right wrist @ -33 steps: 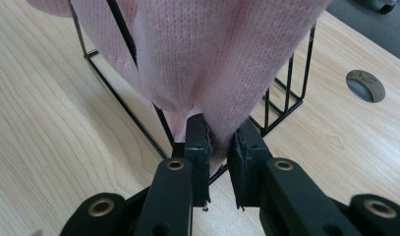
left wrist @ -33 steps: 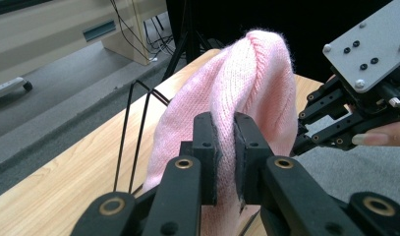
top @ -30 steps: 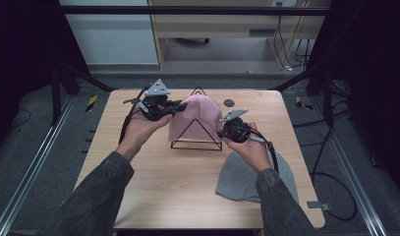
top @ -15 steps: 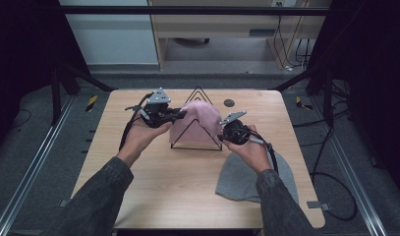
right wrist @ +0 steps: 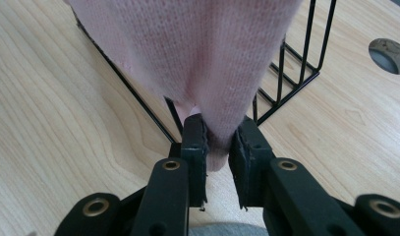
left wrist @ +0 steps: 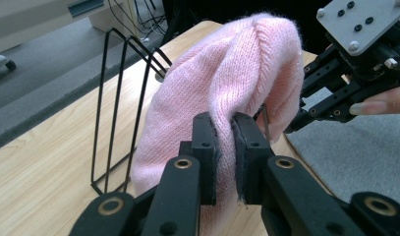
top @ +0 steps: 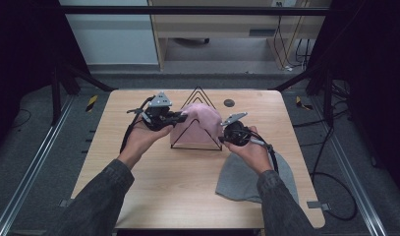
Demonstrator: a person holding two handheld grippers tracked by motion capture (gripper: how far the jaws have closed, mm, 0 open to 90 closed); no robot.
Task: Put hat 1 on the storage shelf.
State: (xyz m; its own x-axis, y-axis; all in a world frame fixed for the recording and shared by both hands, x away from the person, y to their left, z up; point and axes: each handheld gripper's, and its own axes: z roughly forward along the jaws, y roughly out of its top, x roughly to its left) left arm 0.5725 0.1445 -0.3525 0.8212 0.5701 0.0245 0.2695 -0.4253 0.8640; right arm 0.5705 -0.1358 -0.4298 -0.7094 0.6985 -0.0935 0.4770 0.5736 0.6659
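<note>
A pink knitted beanie (top: pixel 200 125) drapes over a black wire triangular rack (top: pixel 196 95) at the middle of the wooden table (top: pixel 158 182). My left gripper (top: pixel 180 117) is shut on the beanie's left edge; in the left gripper view the pink knit (left wrist: pixel 227 93) is pinched between the jaws of the left gripper (left wrist: pixel 226 132). My right gripper (top: pixel 223 136) is shut on the beanie's right lower edge, and in the right gripper view the pink beanie (right wrist: pixel 197 54) hangs into the right gripper (right wrist: pixel 217 140). The rack's wires (right wrist: pixel 296 64) stand behind it.
A grey beanie (top: pixel 244 179) lies flat on the table's near right, under my right forearm. A round cable hole (top: pixel 229 103) sits behind the rack. Dark frame posts and floor rails flank the table. Bare wood lies at the near left.
Both grippers have lowered slightly with the pink beanie, drawing it further down over the wire rack. The left gripper has moved a little toward the rack.
</note>
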